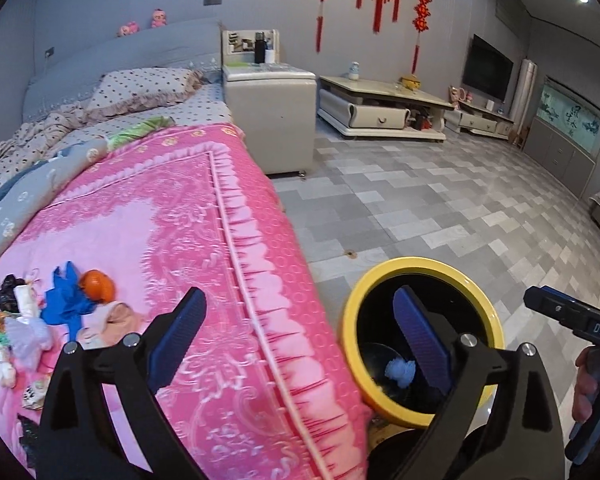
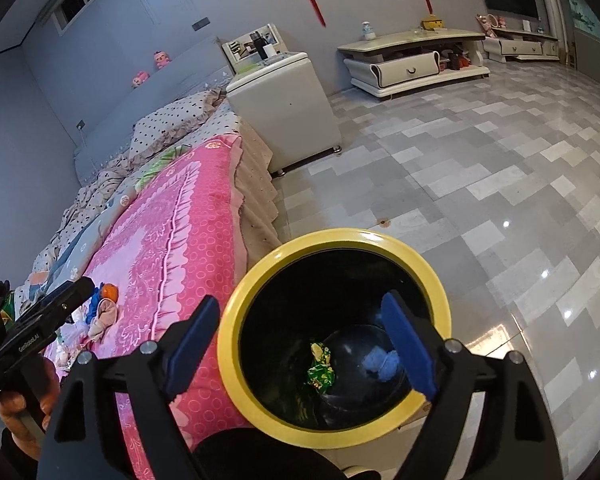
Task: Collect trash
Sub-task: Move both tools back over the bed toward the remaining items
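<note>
**Bedside trash run: both grippers empty, bin already has stuff in it**

The pink embossed quilt (image 1: 204, 240) with the frilly stitched border covers the near part of the bed, and its edge hangs right beside the round black bin with the glossy yellow rim (image 2: 260, 412), so the fabric nearly brushes the rim on the left. Farther up the bed there's a polka-dot pillow (image 1: 144, 88), with a cream bedside cabinet (image 1: 272, 116) at the bed's far right corner. The grey-and-white tiled floor (image 1: 440, 208) is shiny and open to the right of the bin.

The leftover trash sits in a loose pile at the near left of the quilt: a crumpled blue plastic glove (image 1: 66, 300), an orange round thing (image 1: 98, 286) touching it, a balled-up beige cloth or paper (image 1: 116, 320), plus white wads and printed wrappers I can't make out.

Inside the bin: a scrunched green-and-yellow foil wrapper (image 2: 320, 368) and a fuzzy light-blue wad (image 2: 382, 364), lying near each other on the bottom.

The left hand-held gripper (image 1: 300, 340) is spread wide, holding nothing, straddling the quilt edge and the bin rim. The right hand-held gripper (image 2: 300, 348) is also released and empty, hanging over the bin's mouth.
</note>
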A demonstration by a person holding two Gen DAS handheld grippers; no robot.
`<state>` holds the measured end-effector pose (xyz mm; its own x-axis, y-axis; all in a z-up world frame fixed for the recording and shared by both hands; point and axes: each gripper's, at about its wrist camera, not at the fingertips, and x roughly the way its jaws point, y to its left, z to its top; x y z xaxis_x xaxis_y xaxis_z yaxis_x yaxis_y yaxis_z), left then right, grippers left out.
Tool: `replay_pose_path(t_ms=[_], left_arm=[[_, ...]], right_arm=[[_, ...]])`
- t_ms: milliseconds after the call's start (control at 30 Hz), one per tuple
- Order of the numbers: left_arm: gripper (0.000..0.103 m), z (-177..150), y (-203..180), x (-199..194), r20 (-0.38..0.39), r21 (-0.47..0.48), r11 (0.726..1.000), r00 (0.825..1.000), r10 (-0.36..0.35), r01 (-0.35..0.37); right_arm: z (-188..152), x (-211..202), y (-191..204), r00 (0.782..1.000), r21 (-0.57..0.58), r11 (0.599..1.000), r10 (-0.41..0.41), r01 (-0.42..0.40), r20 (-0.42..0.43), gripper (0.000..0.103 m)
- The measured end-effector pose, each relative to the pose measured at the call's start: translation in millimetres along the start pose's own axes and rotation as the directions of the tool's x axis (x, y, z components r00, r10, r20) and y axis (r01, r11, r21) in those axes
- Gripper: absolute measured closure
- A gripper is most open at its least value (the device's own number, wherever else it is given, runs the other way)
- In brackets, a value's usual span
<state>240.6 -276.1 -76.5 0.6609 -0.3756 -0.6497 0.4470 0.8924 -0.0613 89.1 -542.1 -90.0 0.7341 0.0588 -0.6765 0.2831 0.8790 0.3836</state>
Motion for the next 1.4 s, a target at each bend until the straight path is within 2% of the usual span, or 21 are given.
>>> replay_pose_path(t_ms=[167, 433, 700, 933, 1100, 1400], left_arm=[[0.012, -3, 40, -28, 0.033, -0.056, 0.997, 0.998, 0.049, -0.047], [0.011, -10, 112, -74, 0.084, -0.155, 0.977, 0.983, 0.161, -0.147], [0.01, -19, 189, -118, 0.119, -0.261, 0.934, 0.951, 0.284, -0.246], [0.01, -37, 256, -141, 0.088, -0.316, 0.882, 0.915, 0.394, -0.35], [0.01, -55, 299, -145, 0.045, -0.359, 0.842, 0.893, 0.447, -0.403], [0.01, -87, 352, -125, -0.024, -0.402, 0.802, 0.881, 0.473, -0.441]], right_arm=[[6, -9, 40, 0.999, -0.059, 0.997, 0.042, -0.041, 0.014, 0.023], [11, -13, 103, 0.996, -0.166, 0.983, 0.087, -0.081, 0.03, 0.017], [10, -1, 174, 0.99, -0.269, 0.954, 0.141, -0.131, 0.018, 0.011], [3, 17, 235, 0.978, -0.336, 0.92, 0.207, -0.203, -0.023, 0.01], [-6, 37, 276, 0.972, -0.375, 0.898, 0.227, -0.23, -0.053, 0.01], [-21, 85, 327, 0.97, -0.414, 0.877, 0.211, -0.242, -0.12, 0.009]])
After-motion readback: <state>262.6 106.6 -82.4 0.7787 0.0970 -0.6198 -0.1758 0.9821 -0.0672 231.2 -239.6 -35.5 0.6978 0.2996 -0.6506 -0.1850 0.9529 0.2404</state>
